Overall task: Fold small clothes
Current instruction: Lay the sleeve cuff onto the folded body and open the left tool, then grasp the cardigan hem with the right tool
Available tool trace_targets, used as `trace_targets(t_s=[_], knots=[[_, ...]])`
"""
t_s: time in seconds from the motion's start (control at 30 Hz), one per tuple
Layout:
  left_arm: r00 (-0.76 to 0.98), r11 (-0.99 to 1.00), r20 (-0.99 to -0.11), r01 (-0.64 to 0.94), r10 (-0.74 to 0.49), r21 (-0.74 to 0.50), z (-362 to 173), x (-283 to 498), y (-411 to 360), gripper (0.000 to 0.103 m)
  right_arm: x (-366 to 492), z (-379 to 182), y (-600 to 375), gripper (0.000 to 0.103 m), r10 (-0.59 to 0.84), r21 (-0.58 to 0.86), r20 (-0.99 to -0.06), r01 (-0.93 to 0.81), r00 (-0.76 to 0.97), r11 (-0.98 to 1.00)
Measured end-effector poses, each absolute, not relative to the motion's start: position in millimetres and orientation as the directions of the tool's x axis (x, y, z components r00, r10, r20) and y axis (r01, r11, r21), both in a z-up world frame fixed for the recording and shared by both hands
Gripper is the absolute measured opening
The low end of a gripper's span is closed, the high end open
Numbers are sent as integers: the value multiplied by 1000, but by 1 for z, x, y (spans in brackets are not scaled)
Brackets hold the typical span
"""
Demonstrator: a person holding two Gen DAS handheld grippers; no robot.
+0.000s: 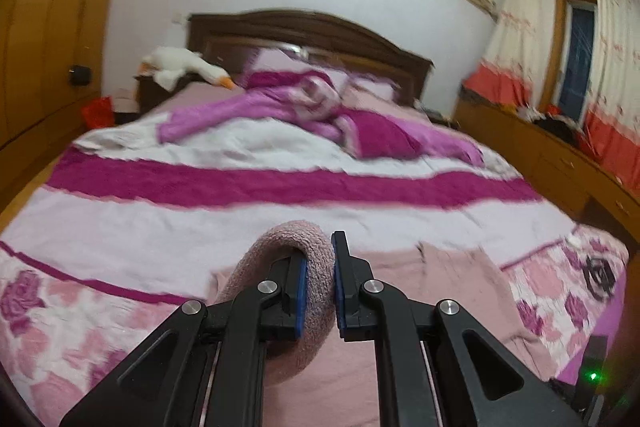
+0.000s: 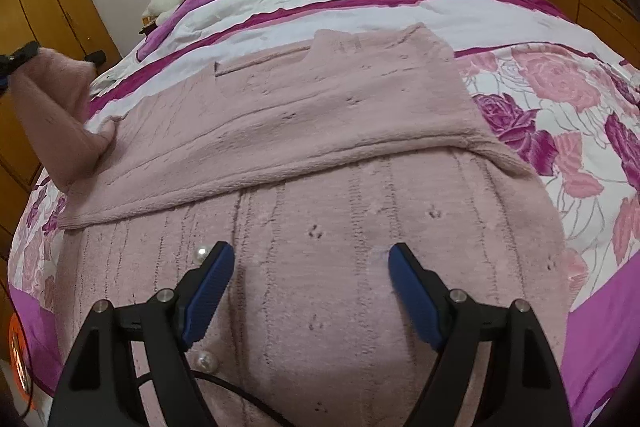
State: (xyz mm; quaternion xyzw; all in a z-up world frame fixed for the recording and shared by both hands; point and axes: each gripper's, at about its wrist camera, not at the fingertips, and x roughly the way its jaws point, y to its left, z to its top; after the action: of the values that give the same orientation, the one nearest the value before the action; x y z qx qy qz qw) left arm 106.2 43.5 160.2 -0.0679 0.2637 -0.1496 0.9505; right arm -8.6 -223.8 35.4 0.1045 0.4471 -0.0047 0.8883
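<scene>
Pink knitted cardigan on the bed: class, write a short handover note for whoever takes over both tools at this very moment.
Left tool: shut on the cardigan's sleeve, lifted off the bed at the garment's left side.
Right tool: open, holding nothing, above the lower front of the pink cardigan near its pearl buttons.
Cardigan lies flat on the floral bedspread; one part is already folded across the upper body.
Left to do: lay the held sleeve in over the body, then fold the body up.
</scene>
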Motion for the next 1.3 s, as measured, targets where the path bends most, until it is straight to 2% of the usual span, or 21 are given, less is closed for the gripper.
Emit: trace_targets(t_s=[0.23,0.53,0.73,0.93,1.3], knots=[[722,934,-601,331,-341,-132,112,108,-18,0,-14,37,-236,83,96,203,-788,110,608,973],[553,926,-762,343,-335,-158,65,102,-46,0,-17,33,-242,83,122,237,-780,109,614,965],[505,927,-795,327,-337,-185,68,86,-34,1,-19,38,-242,83,117,234,-776,111,620,966],[509,942,-809,298,-295,-156,80,65,-2,7,-22,50,-233,83,116,223,-765,91,633,971],[543,986,-824,104,-164,-127,79,39,87,7,-8,71,-177,83,200,213,-751,-56,629,976]])
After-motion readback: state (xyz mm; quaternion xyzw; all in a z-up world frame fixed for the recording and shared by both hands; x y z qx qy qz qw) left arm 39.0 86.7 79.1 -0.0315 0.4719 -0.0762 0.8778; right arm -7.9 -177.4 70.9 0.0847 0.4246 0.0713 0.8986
